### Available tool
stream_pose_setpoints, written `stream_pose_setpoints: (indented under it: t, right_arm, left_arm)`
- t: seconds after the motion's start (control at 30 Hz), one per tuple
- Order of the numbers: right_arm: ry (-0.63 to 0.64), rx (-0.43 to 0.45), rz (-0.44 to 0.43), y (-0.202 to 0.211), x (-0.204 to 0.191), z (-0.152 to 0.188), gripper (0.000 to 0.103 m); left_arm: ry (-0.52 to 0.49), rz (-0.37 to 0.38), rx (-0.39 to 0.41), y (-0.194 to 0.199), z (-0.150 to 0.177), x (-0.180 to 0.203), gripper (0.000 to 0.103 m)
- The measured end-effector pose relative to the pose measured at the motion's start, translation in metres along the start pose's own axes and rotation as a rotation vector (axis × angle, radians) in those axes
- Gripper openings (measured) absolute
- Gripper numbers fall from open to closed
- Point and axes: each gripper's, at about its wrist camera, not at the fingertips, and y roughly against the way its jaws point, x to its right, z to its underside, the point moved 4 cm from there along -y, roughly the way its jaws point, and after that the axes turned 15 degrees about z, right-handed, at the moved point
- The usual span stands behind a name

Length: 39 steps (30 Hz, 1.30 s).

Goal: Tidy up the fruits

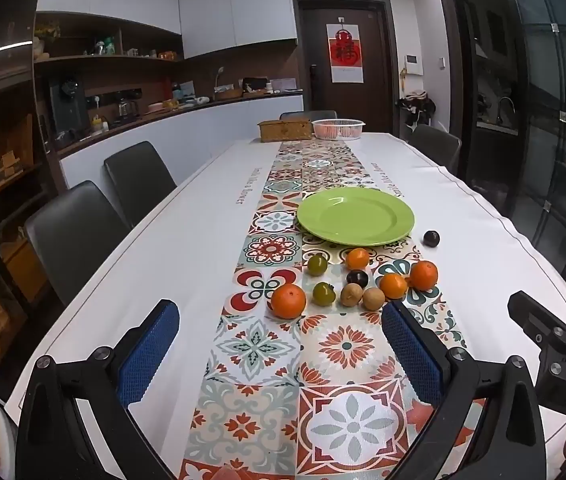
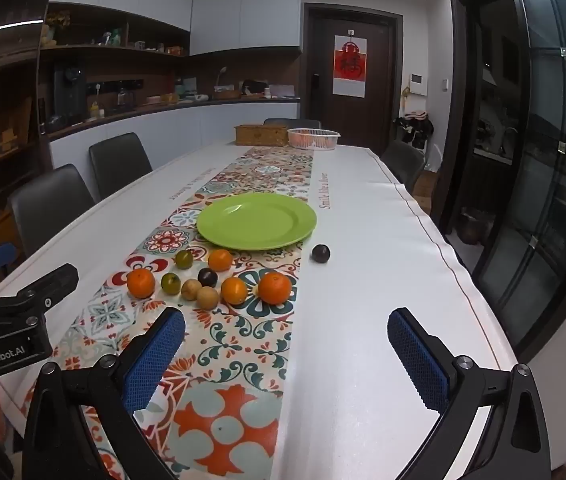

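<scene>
A: What writing can be read?

B: "GenRobot.AI" is printed in white on the left gripper's (image 2: 23, 292) black body as seen from the right wrist view. "Smile like a flower" is printed in brown along the tablecloth (image 2: 363, 280) just right of the green plate (image 2: 256, 221). A red character is shown on the hanging scroll (image 2: 349, 65) on the door far behind the plate; it cannot be read with certainty.

A: Where are the fruits placed?

B: Four oranges (image 2: 274, 288), two green fruits (image 2: 170, 283), two tan fruits (image 2: 207, 297) and a dark plum (image 2: 207, 277) are clustered on the tabletop just in front of the plate. A second dark plum (image 2: 320, 253) is set apart, at the plate's front right.

A: And the grippers?

B: The left gripper (image 1: 281, 340) and the right gripper (image 2: 286, 340) are both spread wide, nothing pinched, in front of the fruits.
</scene>
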Motion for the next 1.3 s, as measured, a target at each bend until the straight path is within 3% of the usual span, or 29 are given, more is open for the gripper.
stream_pose_setpoints:
  t: [0.27, 1.3]
  right_arm:
    - [0.003, -0.006, -0.001, 0.0005, 0.0008, 0.0002, 0.103]
    - [0.011, 0.002, -0.007, 0.0035, -0.0023, -0.0007, 0.103]
  left_arm:
    - [-0.032, -0.009, 0.032, 0.0079, -0.0017, 0.0039, 0.103]
    - [-0.014, 0.014, 0.036, 0.0070, -0.0025, 0.0031, 0.103]
